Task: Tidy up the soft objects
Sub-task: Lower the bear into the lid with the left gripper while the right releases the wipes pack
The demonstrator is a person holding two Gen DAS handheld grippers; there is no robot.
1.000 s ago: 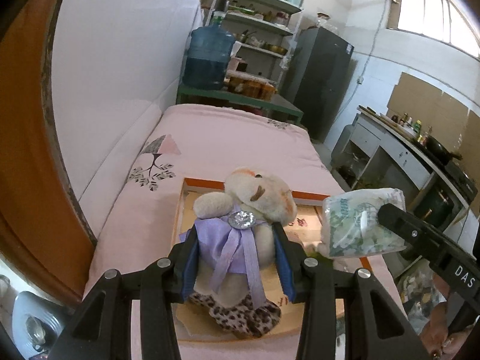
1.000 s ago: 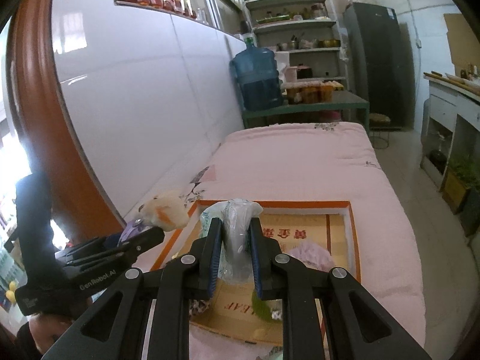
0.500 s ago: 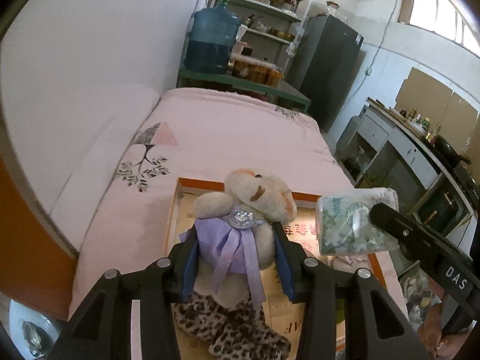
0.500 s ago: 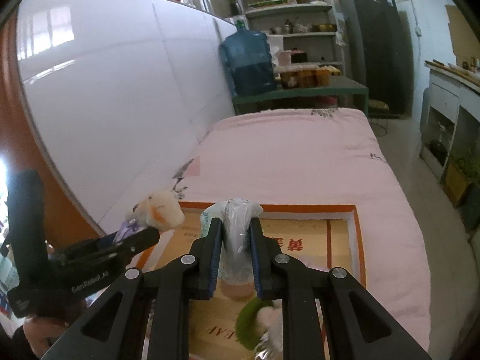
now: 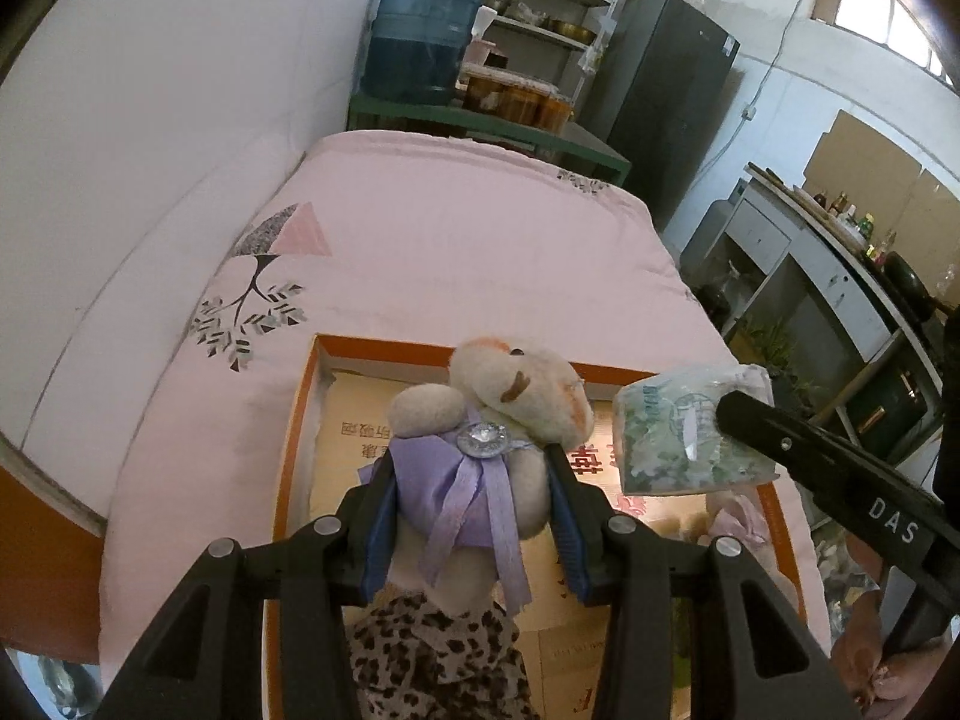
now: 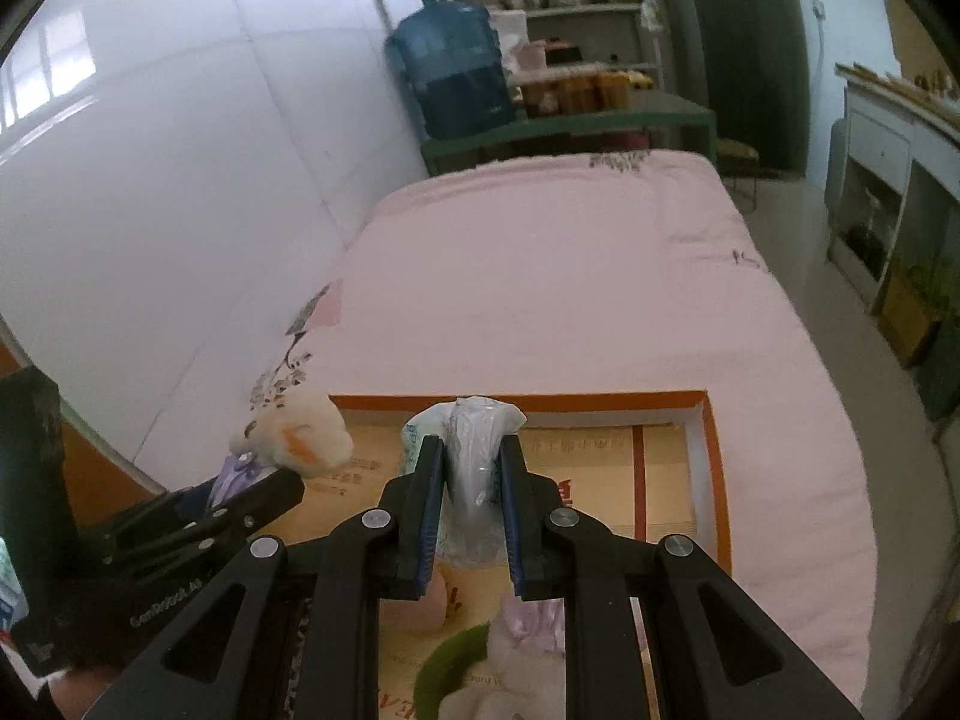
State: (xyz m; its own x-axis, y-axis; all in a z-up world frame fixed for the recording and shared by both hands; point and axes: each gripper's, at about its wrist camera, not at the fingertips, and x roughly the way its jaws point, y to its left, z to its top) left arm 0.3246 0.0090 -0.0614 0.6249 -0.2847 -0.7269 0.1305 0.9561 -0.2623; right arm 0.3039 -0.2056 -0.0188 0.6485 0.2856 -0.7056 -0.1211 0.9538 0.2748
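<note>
My left gripper (image 5: pixel 471 462) is shut on a cream teddy bear (image 5: pixel 516 390) with a lilac bow and leopard-print skirt, held above the orange-rimmed cardboard box (image 5: pixel 300 420). The bear (image 6: pixel 300 438) and left gripper (image 6: pixel 264 486) also show at the lower left of the right wrist view. My right gripper (image 6: pixel 471 450) is shut on a plastic-wrapped tissue pack (image 6: pixel 474 438), over the same box (image 6: pixel 714 450). That tissue pack (image 5: pixel 678 438) hangs at the right in the left wrist view, held by the right gripper (image 5: pixel 729 411).
The box lies on a pink quilted bed (image 5: pixel 456 228) along a white wall (image 5: pixel 180 90). Other soft toys, pink and green (image 6: pixel 498 654), lie in the box's near end. A blue water jug (image 5: pixel 420 30), shelves and a dark fridge (image 5: pixel 660 78) stand beyond the bed.
Both grippers have moved forward and down over the box with their loads still held. The box and bed fill more of each view.
</note>
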